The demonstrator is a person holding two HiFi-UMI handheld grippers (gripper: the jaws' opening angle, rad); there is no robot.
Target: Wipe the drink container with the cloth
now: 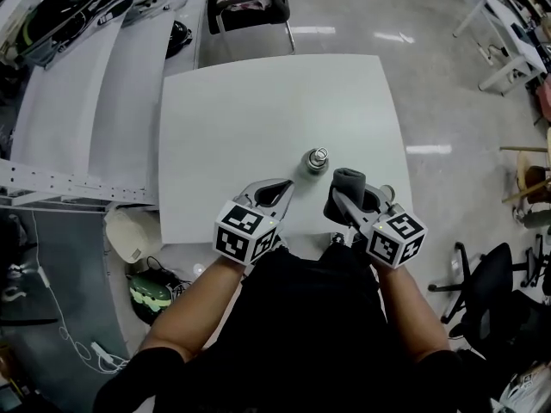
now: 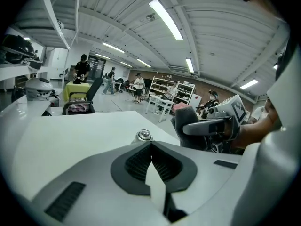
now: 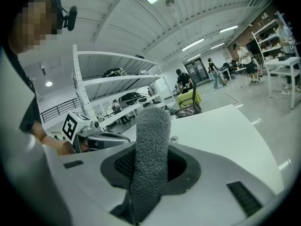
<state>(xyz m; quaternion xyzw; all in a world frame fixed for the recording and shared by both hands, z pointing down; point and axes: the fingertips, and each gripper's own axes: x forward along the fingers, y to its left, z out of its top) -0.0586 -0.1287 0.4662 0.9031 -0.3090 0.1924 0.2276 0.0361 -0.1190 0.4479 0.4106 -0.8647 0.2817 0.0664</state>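
Left tool [image 1: 282, 188]: jaws shut tight together, nothing between them, pointing forward and slightly inward. Right tool [image 1: 343, 203]: jaws clamped on cloth [image 1: 349, 181], which stands up between them. Left forearm [image 1: 194, 304] and right forearm [image 1: 406, 304] bare, reaching forward; tools side by side, apart.

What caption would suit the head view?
Right gripper holds a cloth near the container on a table; left gripper shut.

Head view above table [image 1: 275, 110] (others low)
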